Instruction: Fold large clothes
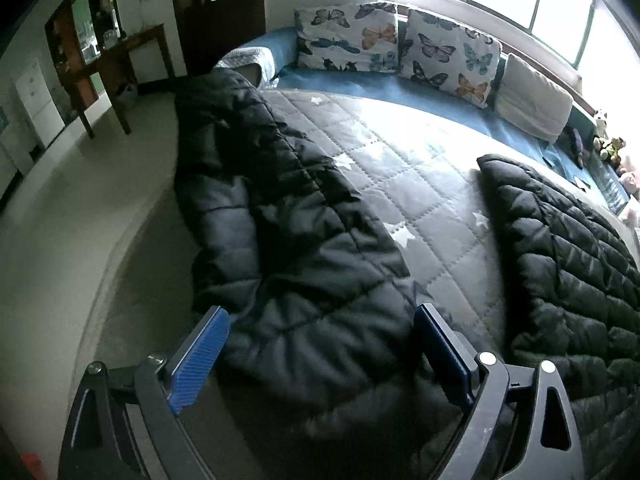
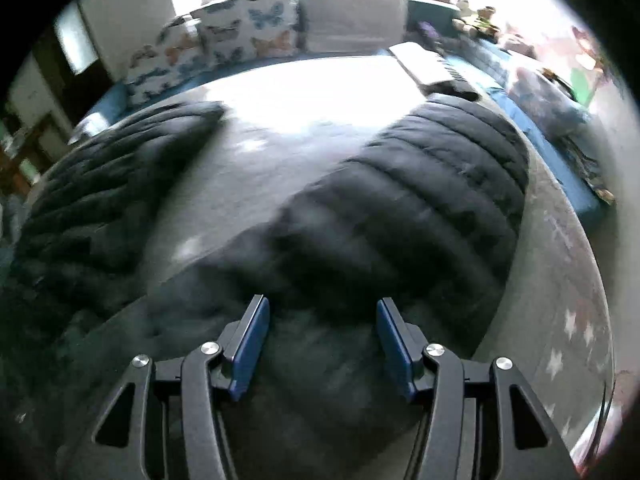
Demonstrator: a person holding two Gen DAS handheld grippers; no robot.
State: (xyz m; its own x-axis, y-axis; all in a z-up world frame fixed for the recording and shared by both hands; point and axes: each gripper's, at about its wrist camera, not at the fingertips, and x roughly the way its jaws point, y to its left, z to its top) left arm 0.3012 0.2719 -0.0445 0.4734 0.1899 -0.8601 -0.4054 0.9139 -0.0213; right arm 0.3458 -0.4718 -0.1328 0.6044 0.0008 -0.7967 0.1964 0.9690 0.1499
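Observation:
A black quilted puffer jacket lies spread on the bed's grey star-patterned cover [image 1: 400,168]. In the left wrist view one sleeve [image 1: 288,240] runs along the bed's left edge, and another part of the jacket [image 1: 568,264] lies at the right. My left gripper [image 1: 320,312] hovers wide open over the near end of that sleeve, its blue pads bare. The right wrist view is blurred. It shows the jacket's body [image 2: 420,208] and a sleeve [image 2: 100,184] at the left. My right gripper [image 2: 323,301] hangs over the body with its jaws partly apart and both inner pads showing.
Butterfly pillows [image 1: 348,36] and a grey pillow [image 1: 532,96] line the head of the bed under a bright window. Stuffed toys [image 1: 608,144] sit at the far right. A folded white item [image 2: 424,62] lies near the pillows. Pale floor [image 1: 60,240] and a wooden table [image 1: 120,64] are left of the bed.

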